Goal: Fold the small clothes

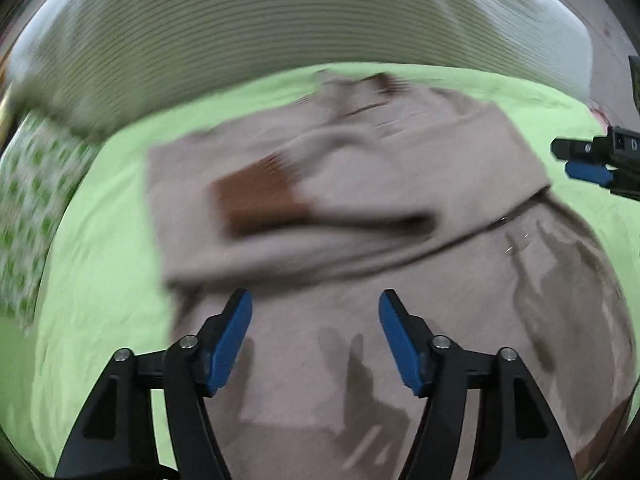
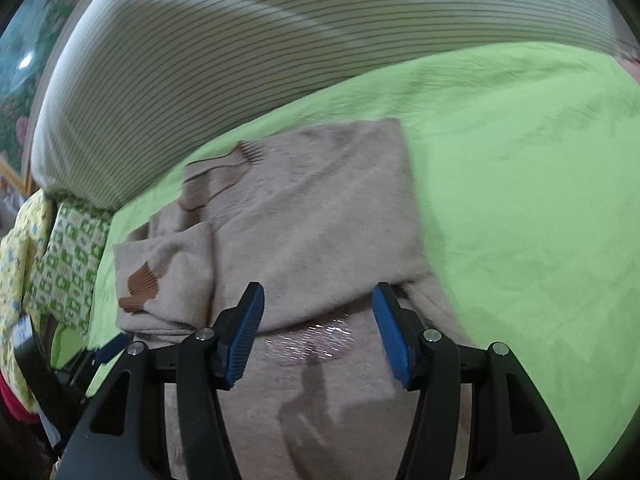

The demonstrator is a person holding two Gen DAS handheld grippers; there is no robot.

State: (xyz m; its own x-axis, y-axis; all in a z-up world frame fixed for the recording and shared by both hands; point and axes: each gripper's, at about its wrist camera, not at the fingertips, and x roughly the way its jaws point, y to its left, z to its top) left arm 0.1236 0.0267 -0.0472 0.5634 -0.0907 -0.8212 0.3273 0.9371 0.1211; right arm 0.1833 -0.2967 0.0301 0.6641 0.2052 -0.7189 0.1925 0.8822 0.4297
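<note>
A small beige sweater (image 1: pixel 360 208) with brown cuffs (image 1: pixel 260 200) lies on a light green bed sheet (image 1: pixel 100 240), its upper part and sleeves folded over its body. My left gripper (image 1: pixel 316 312) is open and empty, just above the sweater's lower part. My right gripper (image 2: pixel 318 304) is open and empty over the sweater (image 2: pixel 312 220), near a shiny silver print (image 2: pixel 312 340). The right gripper also shows at the right edge of the left wrist view (image 1: pixel 588 164). A blue fingertip of the left gripper (image 2: pixel 114 346) shows at the lower left of the right wrist view.
A striped white pillow or bolster (image 2: pixel 240 60) lies along the far side of the bed sheet (image 2: pixel 520 200). Green-patterned (image 2: pixel 68 264) and yellow-patterned (image 2: pixel 16 260) cloths sit at the left. Both views are motion-blurred.
</note>
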